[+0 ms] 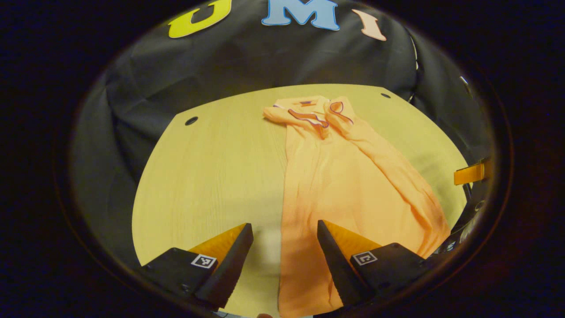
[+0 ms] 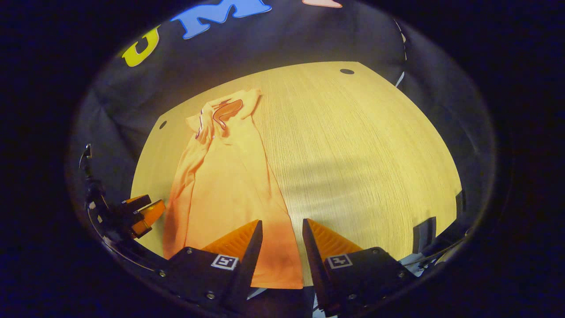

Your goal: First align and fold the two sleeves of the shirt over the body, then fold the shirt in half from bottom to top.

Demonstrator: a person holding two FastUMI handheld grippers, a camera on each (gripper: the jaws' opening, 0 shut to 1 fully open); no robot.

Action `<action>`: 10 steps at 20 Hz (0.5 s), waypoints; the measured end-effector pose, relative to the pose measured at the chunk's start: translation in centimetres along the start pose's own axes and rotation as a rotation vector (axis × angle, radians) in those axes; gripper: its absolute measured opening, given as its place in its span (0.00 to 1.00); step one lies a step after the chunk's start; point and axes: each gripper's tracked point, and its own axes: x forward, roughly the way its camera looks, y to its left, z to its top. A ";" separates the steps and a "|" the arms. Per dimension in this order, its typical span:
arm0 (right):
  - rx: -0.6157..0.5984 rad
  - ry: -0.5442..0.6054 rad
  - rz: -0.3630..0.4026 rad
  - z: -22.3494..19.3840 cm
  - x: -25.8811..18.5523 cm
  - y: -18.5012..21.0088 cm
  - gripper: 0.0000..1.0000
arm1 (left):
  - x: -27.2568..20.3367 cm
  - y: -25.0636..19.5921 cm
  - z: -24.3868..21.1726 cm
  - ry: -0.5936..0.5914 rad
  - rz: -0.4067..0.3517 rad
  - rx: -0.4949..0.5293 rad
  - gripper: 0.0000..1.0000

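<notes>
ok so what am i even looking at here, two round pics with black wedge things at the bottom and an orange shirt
Each picture comes from a fisheye camera riding on a handheld two-finger gripper; a person holds one in each hand. The wedges at the bottom are that gripper's own fingers. The left gripper is seen in the left gripper view, the right gripper in the right gripper view. Both are open and hold nothing. On the pale wooden table lies a long orange shirt with dark-trimmed collar, its sleeves folded over the body, hem nearest the grippers.
</notes>
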 end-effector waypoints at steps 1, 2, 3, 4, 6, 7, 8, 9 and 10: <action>-0.006 0.022 0.001 -1.1 0.3 0.0 0.58 | -0.7 0.0 -1.3 0.020 -0.003 -0.009 0.93; -0.011 0.042 0.005 -2.0 0.6 0.1 0.58 | -1.1 -0.2 -2.5 0.037 -0.005 -0.019 0.96; -0.019 0.061 0.007 -2.9 0.9 0.2 0.59 | -1.6 -0.2 -3.5 0.053 -0.005 -0.029 0.93; -0.028 0.079 0.008 -3.5 1.2 0.3 0.58 | -2.1 -0.2 -4.5 0.067 -0.007 -0.038 0.96; -0.054 0.111 0.010 -4.8 1.8 0.6 0.58 | -3.1 -0.4 -6.3 0.092 -0.008 -0.046 0.93; -0.067 0.125 0.009 -5.5 2.0 0.7 0.58 | -3.6 -0.5 -7.1 0.102 -0.007 -0.046 0.96; -0.079 0.138 0.010 -6.0 2.1 0.8 0.58 | -3.8 -0.7 -7.9 0.112 -0.009 -0.045 0.96; -0.091 0.148 0.011 -6.5 2.2 0.8 0.58 | -4.2 -0.7 -8.6 0.120 -0.010 -0.041 0.96; -0.104 0.155 0.010 -6.8 2.3 0.9 0.58 | -4.5 -0.7 -9.2 0.128 -0.011 -0.036 0.94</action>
